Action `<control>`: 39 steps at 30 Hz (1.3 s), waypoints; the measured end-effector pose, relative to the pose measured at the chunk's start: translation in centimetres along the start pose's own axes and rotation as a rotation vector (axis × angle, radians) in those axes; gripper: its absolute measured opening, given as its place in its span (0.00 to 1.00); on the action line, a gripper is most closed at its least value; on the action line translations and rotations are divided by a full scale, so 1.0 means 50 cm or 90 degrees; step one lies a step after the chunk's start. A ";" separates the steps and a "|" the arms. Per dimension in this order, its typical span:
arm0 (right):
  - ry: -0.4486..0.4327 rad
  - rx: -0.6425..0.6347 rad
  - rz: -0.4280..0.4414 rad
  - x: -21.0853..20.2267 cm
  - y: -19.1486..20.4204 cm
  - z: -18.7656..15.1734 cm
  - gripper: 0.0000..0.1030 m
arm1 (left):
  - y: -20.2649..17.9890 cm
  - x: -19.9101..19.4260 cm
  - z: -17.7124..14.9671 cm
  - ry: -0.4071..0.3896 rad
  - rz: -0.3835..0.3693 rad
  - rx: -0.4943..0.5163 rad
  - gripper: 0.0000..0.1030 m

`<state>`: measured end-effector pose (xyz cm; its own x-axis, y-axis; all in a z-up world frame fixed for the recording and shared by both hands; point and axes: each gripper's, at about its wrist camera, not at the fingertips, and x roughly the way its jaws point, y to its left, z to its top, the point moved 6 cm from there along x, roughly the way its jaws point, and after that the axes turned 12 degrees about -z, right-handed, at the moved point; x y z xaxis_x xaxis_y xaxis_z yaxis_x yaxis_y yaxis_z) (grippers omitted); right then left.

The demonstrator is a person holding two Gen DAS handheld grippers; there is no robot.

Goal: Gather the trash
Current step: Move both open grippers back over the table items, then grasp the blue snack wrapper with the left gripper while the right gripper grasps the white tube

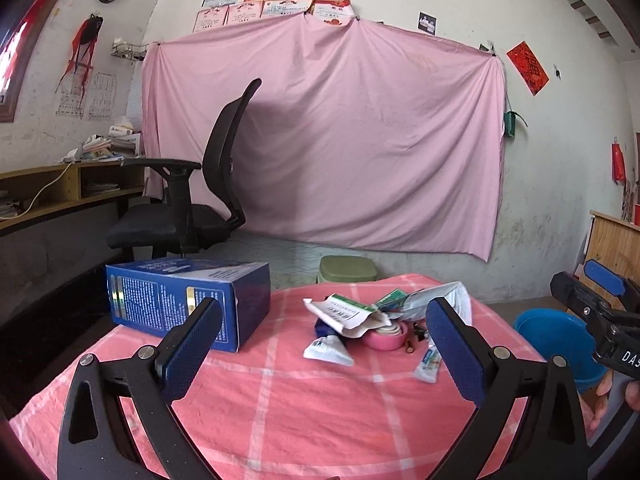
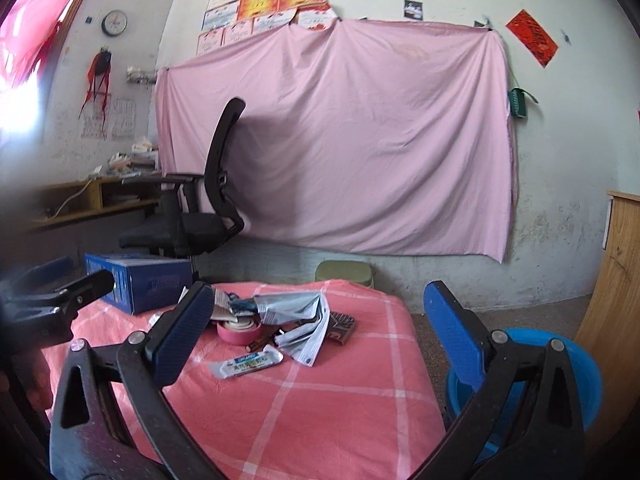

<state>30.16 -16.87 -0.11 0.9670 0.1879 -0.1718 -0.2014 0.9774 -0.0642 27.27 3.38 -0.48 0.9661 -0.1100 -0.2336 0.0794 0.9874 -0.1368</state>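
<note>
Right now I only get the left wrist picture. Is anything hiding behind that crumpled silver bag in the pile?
Observer: Yes. The right wrist view shows a dark brown wrapper lying against the silver bag, on the side away from you.
Visitor: And the other hand-held gripper? I only see a bit of it.
Observer: The right hand-held gripper is wide open, with nothing between its fingers.
Visitor: What is the blue thing at my right edge?
Observer: A round blue basin on the floor beside the cloth-covered table. The gripper hides most of its inside.
</note>
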 end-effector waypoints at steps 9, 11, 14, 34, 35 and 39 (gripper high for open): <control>0.113 -0.044 0.041 0.077 0.065 -0.037 1.00 | 0.054 0.063 -0.019 0.083 -0.025 -0.063 0.96; 0.141 -0.056 0.045 0.095 0.079 -0.050 1.00 | 0.064 0.080 -0.024 0.104 -0.030 -0.072 0.96; 0.182 -0.070 0.048 0.121 0.097 -0.068 1.00 | 0.079 0.103 -0.032 0.130 -0.049 -0.083 0.87; 0.437 -0.048 0.114 0.235 0.139 -0.169 0.90 | 0.074 0.213 -0.087 0.306 -0.155 -0.133 0.29; 0.438 -0.050 0.117 0.234 0.142 -0.169 0.88 | 0.073 0.215 -0.089 0.312 -0.152 -0.130 0.28; 0.437 -0.042 0.135 0.230 0.151 -0.166 0.64 | 0.074 0.216 -0.096 0.326 -0.145 -0.130 0.20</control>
<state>38.47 -8.15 -10.75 0.5938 0.2492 -0.7650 -0.4042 0.9145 -0.0159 36.82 5.28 -8.14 0.6846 -0.4072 -0.6046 0.1720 0.8962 -0.4089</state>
